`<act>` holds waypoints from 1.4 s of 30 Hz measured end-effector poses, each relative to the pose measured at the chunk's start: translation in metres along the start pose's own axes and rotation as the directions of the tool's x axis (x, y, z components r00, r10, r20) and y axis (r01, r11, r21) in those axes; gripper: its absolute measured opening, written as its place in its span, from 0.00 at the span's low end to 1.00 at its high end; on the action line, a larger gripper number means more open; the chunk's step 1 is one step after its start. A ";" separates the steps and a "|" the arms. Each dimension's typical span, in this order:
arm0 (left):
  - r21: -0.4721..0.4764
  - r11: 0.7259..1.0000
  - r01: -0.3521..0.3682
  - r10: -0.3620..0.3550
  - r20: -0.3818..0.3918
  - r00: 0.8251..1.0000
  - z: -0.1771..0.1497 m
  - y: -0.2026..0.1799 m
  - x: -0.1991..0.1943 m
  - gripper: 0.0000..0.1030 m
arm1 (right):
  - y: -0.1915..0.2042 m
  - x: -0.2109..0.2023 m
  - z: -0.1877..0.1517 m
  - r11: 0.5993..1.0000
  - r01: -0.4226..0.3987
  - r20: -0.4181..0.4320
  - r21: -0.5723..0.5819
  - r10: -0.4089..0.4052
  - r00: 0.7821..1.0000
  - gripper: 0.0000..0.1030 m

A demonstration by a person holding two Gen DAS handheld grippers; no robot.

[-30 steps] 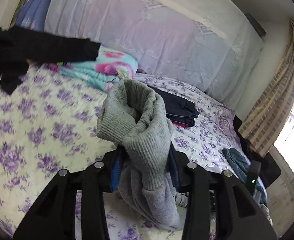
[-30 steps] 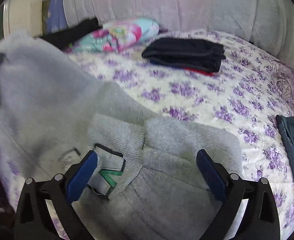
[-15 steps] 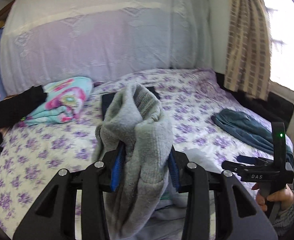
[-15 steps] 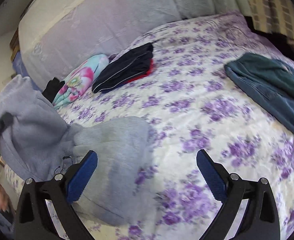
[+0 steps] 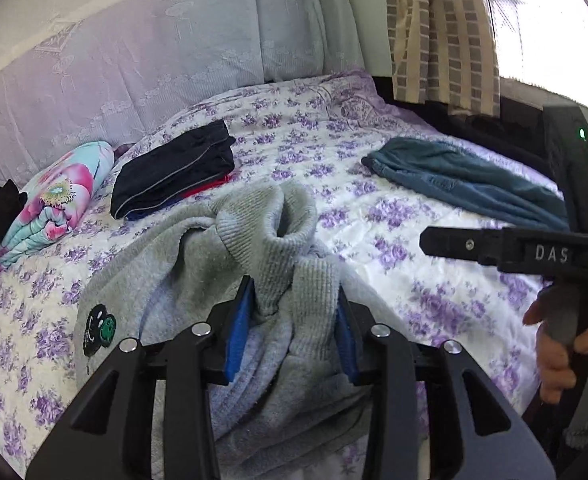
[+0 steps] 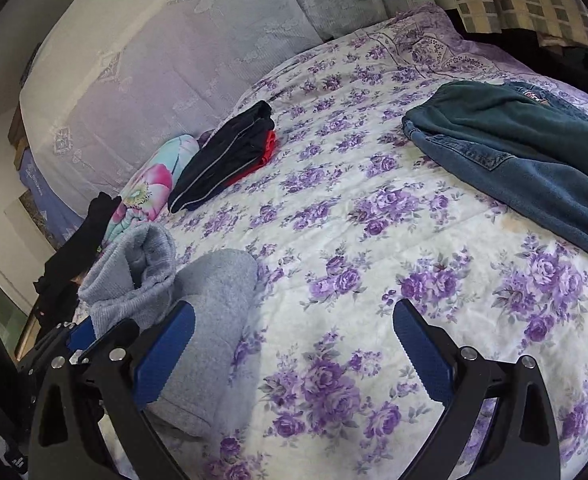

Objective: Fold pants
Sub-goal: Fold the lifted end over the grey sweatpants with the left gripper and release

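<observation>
The bed with its white quilt printed in purple roses (image 6: 374,216) carries everything here. Toward its far right edge lies a rumpled pair of blue-green denim pants (image 6: 534,152), unfolded. Near the headboard sit a folded stack of navy and red garments (image 6: 229,164) and, just beside it, a rolled turquoise cloth with pink flowers (image 5: 57,196).

The task's thing in hand, a pair of grey fleece sweatpants with ribbed knit cuffs (image 5: 221,280), lies bunched at the near left corner of the bed, a small green-and-black patch showing on one side. The left hand-held gripper (image 5: 294,332) is clamped on a ribbed end of it, blue pads pressed into the knit, the cloth humping up in front. The right hand-held gripper (image 6: 294,344) hangs over bare quilt just right of the grey heap, its jaws wide apart and holding nothing.

The step in hand looks like laying the sweatpants out or bringing one end over the other. To do it well, the free gripper should take a matching edge of the grey fabric, not a loose middle fold, so both ends travel together. Pull the cloth taut and flat before lowering, keep it clear of the denim pair, and release only once the layers line up.
</observation>
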State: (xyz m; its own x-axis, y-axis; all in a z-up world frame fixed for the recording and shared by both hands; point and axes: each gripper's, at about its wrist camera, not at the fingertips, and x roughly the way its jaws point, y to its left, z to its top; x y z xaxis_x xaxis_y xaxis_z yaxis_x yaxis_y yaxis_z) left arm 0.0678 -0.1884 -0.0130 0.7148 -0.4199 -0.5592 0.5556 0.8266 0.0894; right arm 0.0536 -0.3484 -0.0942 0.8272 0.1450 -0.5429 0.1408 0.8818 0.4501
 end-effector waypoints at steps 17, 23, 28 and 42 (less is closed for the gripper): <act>0.056 0.963 0.262 -0.265 0.060 0.962 -0.005 -0.012 -0.057 0.89 | 0.029 -0.027 0.041 0.996 -0.020 0.077 -0.083 0.027 0.997 0.96; -0.243 0.834 0.496 -0.503 0.034 0.863 0.001 0.047 -0.033 0.89 | 0.104 0.013 0.067 0.955 -0.084 -0.059 -0.285 0.070 0.996 0.96; -0.310 0.822 0.477 -0.532 -0.120 0.839 -0.023 0.047 0.021 0.86 | 0.108 0.070 0.061 0.924 0.052 -0.178 -0.379 -0.128 0.976 0.96; -0.195 0.893 0.407 -0.402 0.062 0.913 -0.032 0.070 -0.031 0.86 | 0.084 0.035 0.046 0.947 -0.029 -0.096 -0.319 -0.002 0.995 0.96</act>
State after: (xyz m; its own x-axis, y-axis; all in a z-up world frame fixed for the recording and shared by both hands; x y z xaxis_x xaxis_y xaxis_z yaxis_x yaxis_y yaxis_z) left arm 0.0710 -0.1050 -0.0156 0.4557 -0.7396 -0.4953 0.7039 0.6400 -0.3081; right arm 0.1195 -0.2894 -0.0429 0.7706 0.1854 -0.6098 -0.0640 0.9744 0.2154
